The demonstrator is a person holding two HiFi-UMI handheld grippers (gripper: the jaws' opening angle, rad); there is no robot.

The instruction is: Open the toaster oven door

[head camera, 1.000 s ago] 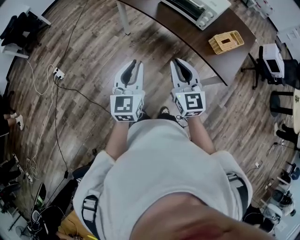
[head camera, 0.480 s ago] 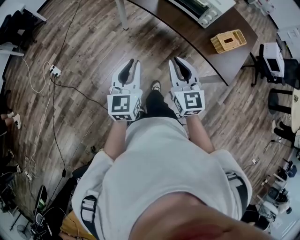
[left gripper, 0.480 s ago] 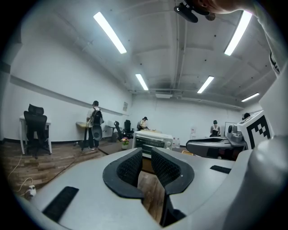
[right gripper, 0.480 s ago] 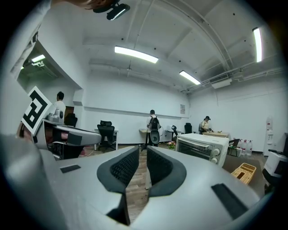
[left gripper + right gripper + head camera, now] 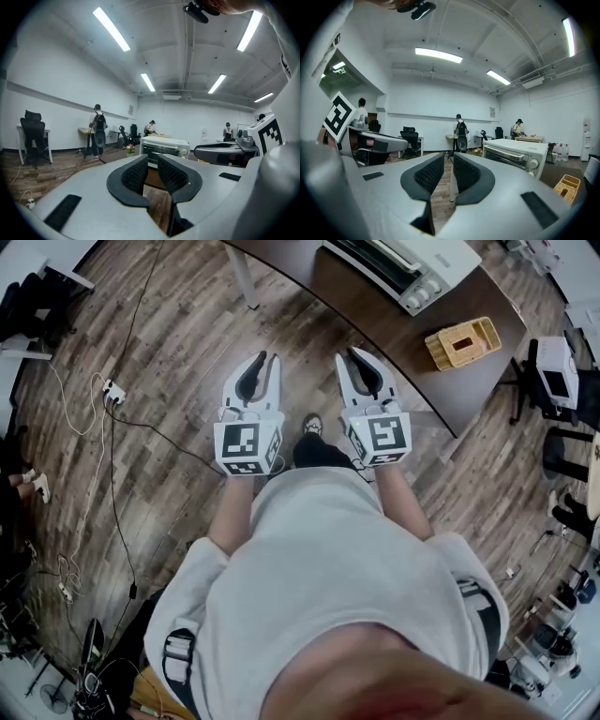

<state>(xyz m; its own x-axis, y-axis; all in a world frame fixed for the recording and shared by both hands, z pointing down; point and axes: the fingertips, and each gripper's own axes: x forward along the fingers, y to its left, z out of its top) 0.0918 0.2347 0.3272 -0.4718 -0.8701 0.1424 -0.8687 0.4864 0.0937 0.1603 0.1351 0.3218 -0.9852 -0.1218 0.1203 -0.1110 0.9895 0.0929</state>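
Note:
A white toaster oven (image 5: 398,268) stands on the dark brown table (image 5: 375,329) at the top of the head view, its door shut. Both grippers hang over the wood floor, short of the table's edge and well apart from the oven. My left gripper (image 5: 262,359) has a narrow gap between its jaws and holds nothing. The jaws of my right gripper (image 5: 355,354) are opening, also with nothing between them. The oven (image 5: 164,147) shows straight ahead beyond the left gripper (image 5: 151,171). In the right gripper view the oven (image 5: 515,154) sits to the right of the right gripper (image 5: 448,171).
A yellow slatted basket (image 5: 461,343) sits on the table right of the oven. A table leg (image 5: 242,277) stands ahead to the left. Cables and a power strip (image 5: 111,388) lie on the floor at left. Office chairs (image 5: 558,371) stand at right. People stand far off.
The view has moved toward the table and more of the oven shows. Both grippers sit a little higher in the frame. The right jaws have parted slightly.

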